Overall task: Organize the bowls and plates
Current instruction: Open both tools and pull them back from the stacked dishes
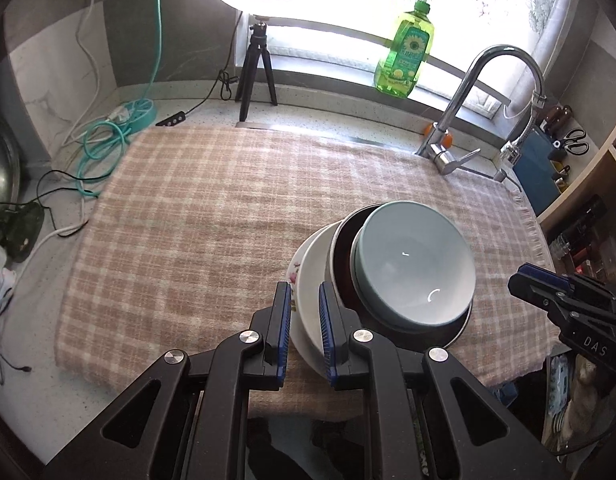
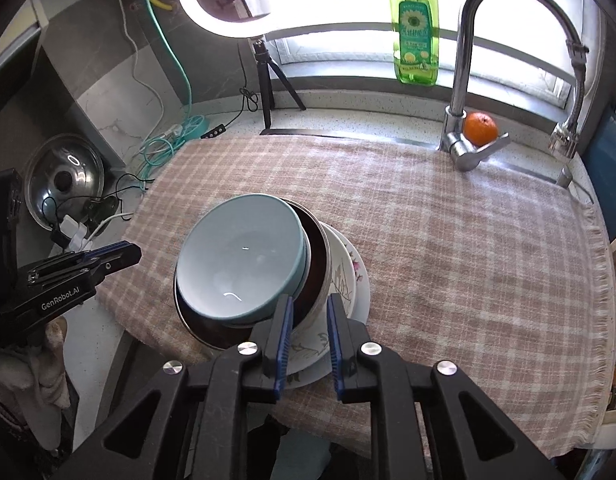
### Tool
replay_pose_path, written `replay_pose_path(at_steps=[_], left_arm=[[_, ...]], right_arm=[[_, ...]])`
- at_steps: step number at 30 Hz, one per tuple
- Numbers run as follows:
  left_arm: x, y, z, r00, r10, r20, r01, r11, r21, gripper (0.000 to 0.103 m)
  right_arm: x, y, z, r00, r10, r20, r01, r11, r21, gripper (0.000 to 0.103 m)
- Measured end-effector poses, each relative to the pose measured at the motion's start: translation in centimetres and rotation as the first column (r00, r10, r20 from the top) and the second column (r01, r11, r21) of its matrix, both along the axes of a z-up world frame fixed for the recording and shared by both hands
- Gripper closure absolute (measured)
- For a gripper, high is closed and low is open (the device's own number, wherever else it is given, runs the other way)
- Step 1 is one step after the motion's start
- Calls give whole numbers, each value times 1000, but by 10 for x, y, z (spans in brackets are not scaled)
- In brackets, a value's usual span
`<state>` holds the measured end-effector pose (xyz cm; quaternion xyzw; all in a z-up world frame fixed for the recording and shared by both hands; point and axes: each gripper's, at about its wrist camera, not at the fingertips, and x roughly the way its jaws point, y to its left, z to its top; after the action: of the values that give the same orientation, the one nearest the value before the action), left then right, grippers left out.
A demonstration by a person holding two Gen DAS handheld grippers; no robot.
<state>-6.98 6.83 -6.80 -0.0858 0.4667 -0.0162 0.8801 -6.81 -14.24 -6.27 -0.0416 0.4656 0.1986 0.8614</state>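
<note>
A home kitchen — a speckled stone counter (image 2: 388, 124) runs under a bright window. At one o'clock a chrome gooseneck faucet (image 2: 464, 80) rises beside an orange (image 2: 480, 127), with a green dish-soap bottle (image 2: 415, 36) on the sill at twelve. A steel pot lid (image 2: 63, 180) leans at nine o'clock — and scissors (image 1: 576, 141) stand at two in the left wrist view.

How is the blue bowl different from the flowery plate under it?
The blue bowl is deep and plain; the flowery plate is shallow and white with painted blossoms. The bowl sits on top of the stack, inside a dark metal bowl; the plate lies at the bottom on the checked cloth. Both are round and empty.
</note>
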Motion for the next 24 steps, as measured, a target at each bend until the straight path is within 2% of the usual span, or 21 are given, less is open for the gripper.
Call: replay_pose_path(at_steps=[3, 5, 9, 11, 12, 14, 17, 21, 24], left_arm=[[-12, -5, 11, 999, -14, 43, 13, 1000, 9, 87], [-17, -8, 17, 997, -35, 70, 33, 999, 36, 86], [-28, -8, 25, 993, -76, 89, 72, 996, 44, 79], [-33, -11, 29, 990, -91, 105, 83, 994, 77, 73], [-35, -12, 30, 989, -94, 113, 84, 992, 91, 65], [-37, -13, 32, 988, -98, 120, 87, 992, 86, 57], [-36, -15, 32, 988, -109, 114, 100, 992, 82, 54], [-39, -14, 36, 986, -111, 123, 101, 991, 82, 54], [-41, -12, 40, 986, -103, 133, 93, 992, 79, 42]], right_arm=[[-17, 7, 13, 997, -21, 77, 23, 999, -22, 75], [-27, 8, 18, 993, -59, 103, 61, 998, -10, 65], [-45, 10, 23, 975, -170, 146, 171, 985, 7, 56], [-51, 10, 23, 966, -199, 163, 198, 980, 21, 47], [-54, 10, 24, 959, -219, 179, 220, 975, 15, 47], [-59, 10, 25, 947, -251, 198, 255, 967, 6, 46], [-64, 7, 27, 938, -279, 205, 279, 960, 29, 38], [-69, 9, 35, 931, -281, 235, 285, 958, 16, 37], [-71, 10, 40, 923, -286, 256, 291, 957, 19, 28]])
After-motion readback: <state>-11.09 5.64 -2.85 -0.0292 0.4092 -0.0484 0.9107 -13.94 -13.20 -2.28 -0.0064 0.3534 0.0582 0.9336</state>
